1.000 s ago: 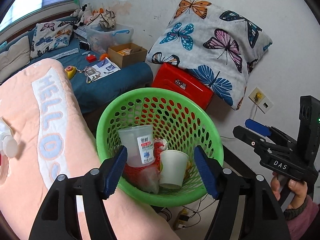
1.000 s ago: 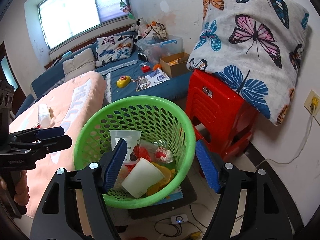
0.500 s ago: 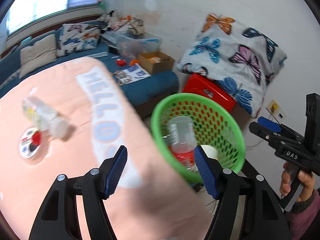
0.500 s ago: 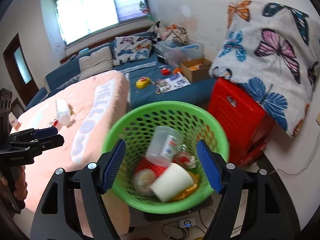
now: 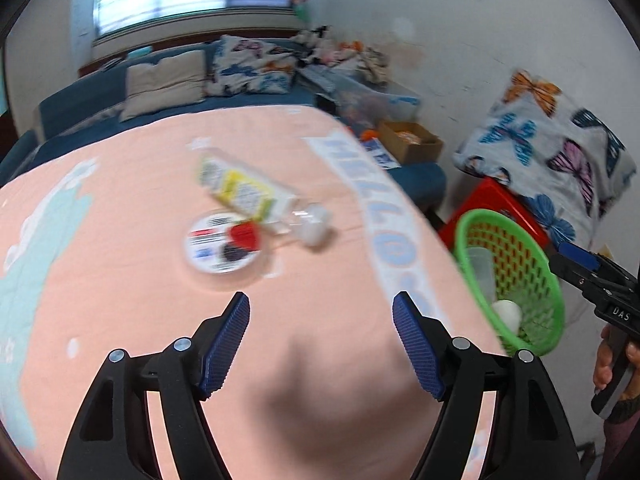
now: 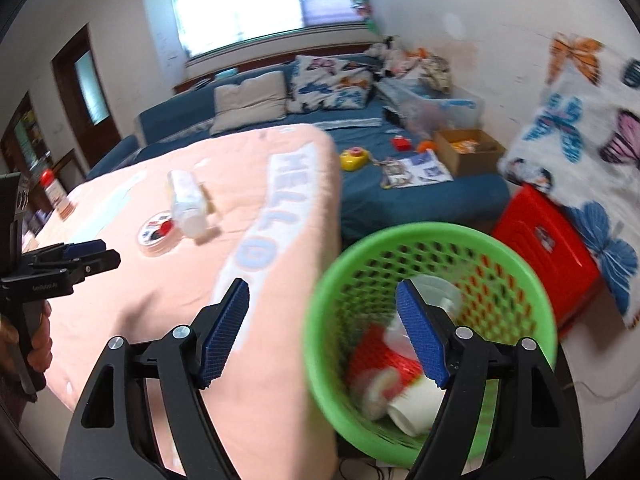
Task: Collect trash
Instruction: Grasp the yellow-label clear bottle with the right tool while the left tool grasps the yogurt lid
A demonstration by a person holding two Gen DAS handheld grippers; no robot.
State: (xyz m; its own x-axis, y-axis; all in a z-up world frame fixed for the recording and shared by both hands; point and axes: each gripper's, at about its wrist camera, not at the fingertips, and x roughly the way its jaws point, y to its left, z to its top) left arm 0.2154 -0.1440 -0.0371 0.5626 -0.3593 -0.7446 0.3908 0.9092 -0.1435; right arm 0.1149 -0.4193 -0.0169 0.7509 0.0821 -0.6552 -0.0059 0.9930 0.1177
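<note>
A clear plastic bottle with a yellow label [image 5: 256, 196] [image 6: 186, 204] lies on its side on the pink blanket [image 5: 120, 280]. Beside it lies a round white lid [image 5: 222, 244] [image 6: 154, 232] with a red cap on it [image 5: 244, 235]. The green mesh basket [image 5: 516, 276] [image 6: 432, 248] stands off the blanket's right edge and holds cups and wrappers. My left gripper [image 5: 321, 344] is open and empty above the blanket, short of the lid. My right gripper [image 6: 322, 332] is open and empty above the basket's left rim.
A red plastic stool [image 6: 548, 248] and a butterfly pillow [image 6: 580, 128] stand right of the basket by the wall. A blue sofa [image 6: 400, 196] behind holds a cardboard box [image 6: 468, 152], a clear bin, toys and papers. Both views are motion-blurred.
Both grippers swung left, away from the basket toward the pink blanket. The bottle and lid came into the middle of the left wrist view. Both stayed open and empty.
</note>
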